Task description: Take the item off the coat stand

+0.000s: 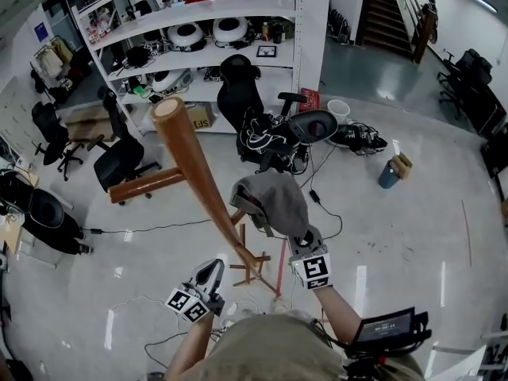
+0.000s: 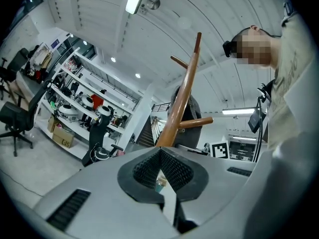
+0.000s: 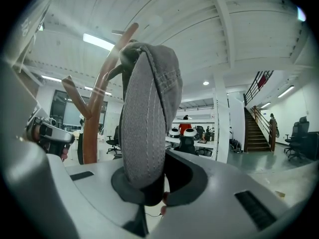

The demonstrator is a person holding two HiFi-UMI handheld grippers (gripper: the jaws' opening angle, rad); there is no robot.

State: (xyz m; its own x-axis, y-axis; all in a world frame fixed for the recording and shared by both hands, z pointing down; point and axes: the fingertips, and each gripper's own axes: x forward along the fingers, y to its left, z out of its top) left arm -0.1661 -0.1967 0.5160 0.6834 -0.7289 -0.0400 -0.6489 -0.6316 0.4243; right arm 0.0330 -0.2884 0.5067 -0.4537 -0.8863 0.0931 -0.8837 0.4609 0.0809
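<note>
— Room and fixtures?
— Workshop-office: glossy grey floor, white shelving at upper left, black office chair at left.
— First entry?
— Wooden coat stand, centre of the head view, pole slanting toward the upper left.
— Task item?
— Grey cap, centre frame, just right of the pole. The right gripper pinches its fabric. Whether it rests on a peg is unclear.
— Left gripper?
— Lower centre, near the pole; jaws pressed together, nothing between.

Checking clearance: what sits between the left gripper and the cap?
The coat stand's pole stands between left gripper and cap, clearest in the head view; left gripper view agrees.
</note>
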